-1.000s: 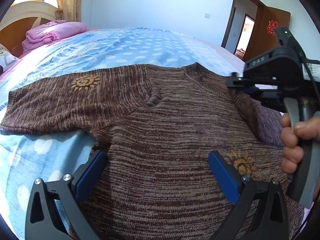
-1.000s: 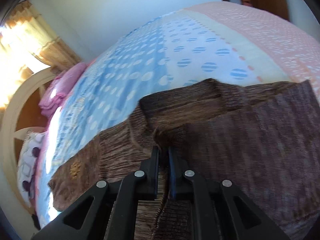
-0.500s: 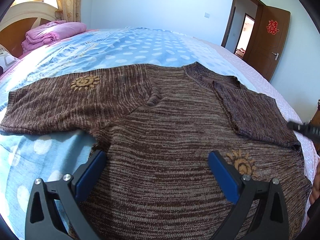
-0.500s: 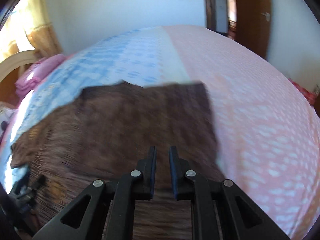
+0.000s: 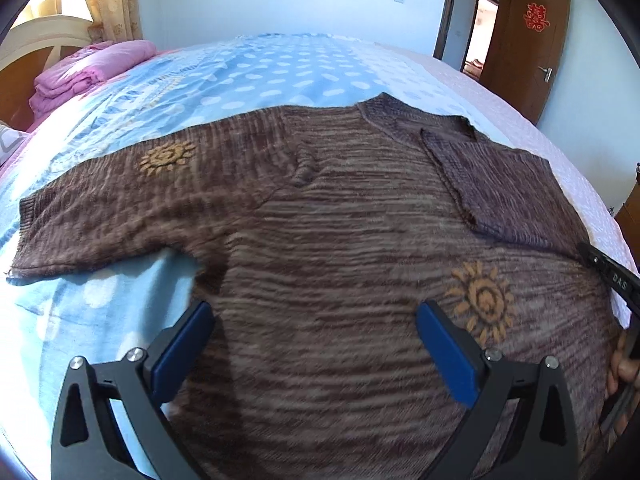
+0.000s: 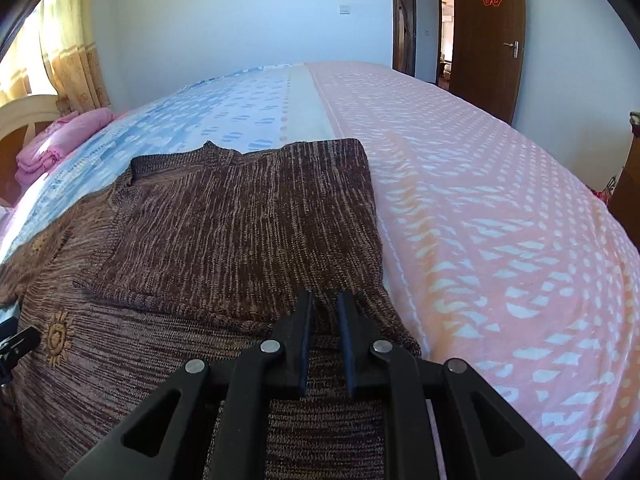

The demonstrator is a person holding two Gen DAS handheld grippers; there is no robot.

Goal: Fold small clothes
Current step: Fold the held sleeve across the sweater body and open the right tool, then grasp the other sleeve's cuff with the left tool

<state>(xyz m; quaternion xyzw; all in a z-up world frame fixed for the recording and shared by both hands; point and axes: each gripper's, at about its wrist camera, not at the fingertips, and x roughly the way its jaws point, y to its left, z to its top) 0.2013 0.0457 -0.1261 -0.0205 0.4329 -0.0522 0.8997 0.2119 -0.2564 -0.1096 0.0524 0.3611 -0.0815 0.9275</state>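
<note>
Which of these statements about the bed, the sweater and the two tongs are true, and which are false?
1. The brown sweater lies on the bed. True.
2. Both sleeves are folded over the body. False: the right sleeve is folded in; the left sleeve lies spread out.
3. The left tongs are open. True.
4. The right tongs grip the sweater. False: they hold nothing, jaws slightly apart.
5. A pink blanket sits folded by the headboard. True.

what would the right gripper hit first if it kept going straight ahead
Probably the folded-over sleeve of the brown sweater, lying just beyond the right gripper with its jaws slightly parted; depth is unclear.
</note>
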